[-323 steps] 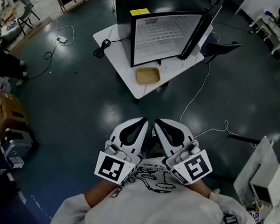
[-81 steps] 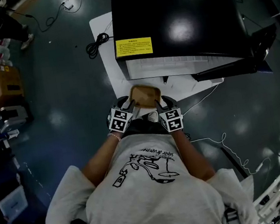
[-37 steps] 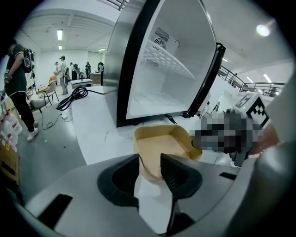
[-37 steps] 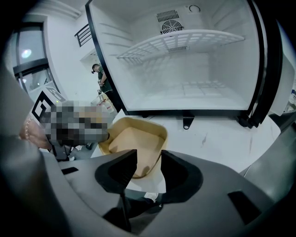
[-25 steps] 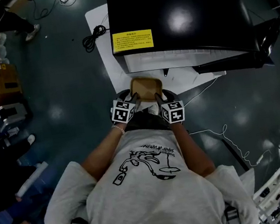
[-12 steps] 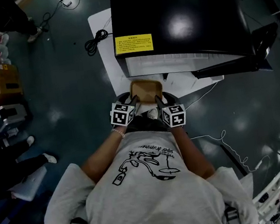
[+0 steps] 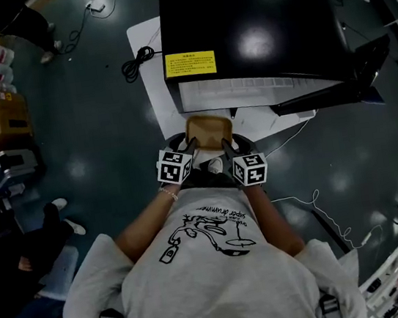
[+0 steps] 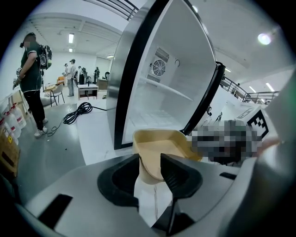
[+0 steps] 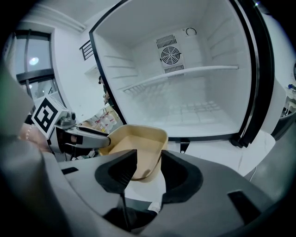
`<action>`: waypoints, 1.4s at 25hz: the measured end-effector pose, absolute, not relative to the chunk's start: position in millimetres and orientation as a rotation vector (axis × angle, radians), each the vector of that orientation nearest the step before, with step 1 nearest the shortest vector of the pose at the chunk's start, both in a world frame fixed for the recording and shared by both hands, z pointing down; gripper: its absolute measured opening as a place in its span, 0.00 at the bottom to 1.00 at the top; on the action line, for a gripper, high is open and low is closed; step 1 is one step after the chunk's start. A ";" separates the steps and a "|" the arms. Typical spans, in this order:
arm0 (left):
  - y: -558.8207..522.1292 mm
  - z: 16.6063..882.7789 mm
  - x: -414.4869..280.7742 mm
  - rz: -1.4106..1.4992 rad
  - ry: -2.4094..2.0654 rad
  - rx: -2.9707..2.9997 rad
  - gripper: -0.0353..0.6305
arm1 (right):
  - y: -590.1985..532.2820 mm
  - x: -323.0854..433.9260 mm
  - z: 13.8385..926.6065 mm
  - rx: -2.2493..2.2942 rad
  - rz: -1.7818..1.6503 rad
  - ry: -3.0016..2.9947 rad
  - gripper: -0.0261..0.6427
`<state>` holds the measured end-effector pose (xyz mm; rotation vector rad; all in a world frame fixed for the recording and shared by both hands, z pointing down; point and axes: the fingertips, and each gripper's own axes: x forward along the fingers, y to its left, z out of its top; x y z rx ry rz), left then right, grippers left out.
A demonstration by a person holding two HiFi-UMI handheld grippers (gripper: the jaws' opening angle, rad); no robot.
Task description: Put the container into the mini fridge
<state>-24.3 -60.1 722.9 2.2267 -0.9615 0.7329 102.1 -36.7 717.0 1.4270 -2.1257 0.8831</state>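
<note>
The container (image 7: 208, 129) hangs in the air just in front of the mini fridge (image 7: 253, 28), level with its open mouth and not yet inside. It's carried by both tools. The left gripper (image 8: 155, 166) has its jaws closed narrow on the near wall at one corner, and the right gripper (image 9: 148, 173) is clamped the same way on the near wall at the other corner.

It's a shallow tan tray, empty and thin-walled. It's prob. light and a bit flexy, so the rim and wall are the sensible hold. Two pinches on one side mean the far end could sag, so keep it level and don't squeeze hard.

Inside the fridge, a wire shelf (image 9: 185, 74) crosses the cavity about mid-height, w/ free floor under it – the tray looks low enough to pass below. The door (image 7: 359, 67) stands open at the fridge's right, near the right tool's path. A coiled cable (image 7: 136, 62) lies on the white table (image 7: 146, 40) left of the fridge, well clear. A person (image 8: 31, 83) stands far off to the fridge's left – no obstacle.
</note>
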 end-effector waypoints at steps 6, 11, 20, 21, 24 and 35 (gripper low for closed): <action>-57.0 705.1 -17.5 0.711 -0.968 2.258 0.28 | -35.2 108.6 705.1 1.452 0.881 -2.140 0.29; -57.5 690.0 -14.4 0.683 -0.981 2.273 0.28 | -35.1 111.7 690.4 1.479 0.883 -2.165 0.29; -62.8 658.6 -11.7 0.630 -1.003 2.299 0.28 | -41.6 115.1 652.0 1.519 0.847 -2.221 0.29; -63.1 655.5 -11.8 0.623 -1.003 2.302 0.28 | -42.7 115.5 647.8 1.525 0.842 -2.226 0.29; -63.8 645.6 -12.7 0.604 -1.007 2.306 0.28 | -46.2 114.9 634.2 1.535 0.832 -2.248 0.29; -67.9 612.4 -17.0 0.535 -1.036 2.321 0.28 | -49.3 110.4 597.6 1.544 0.788 -2.296 0.29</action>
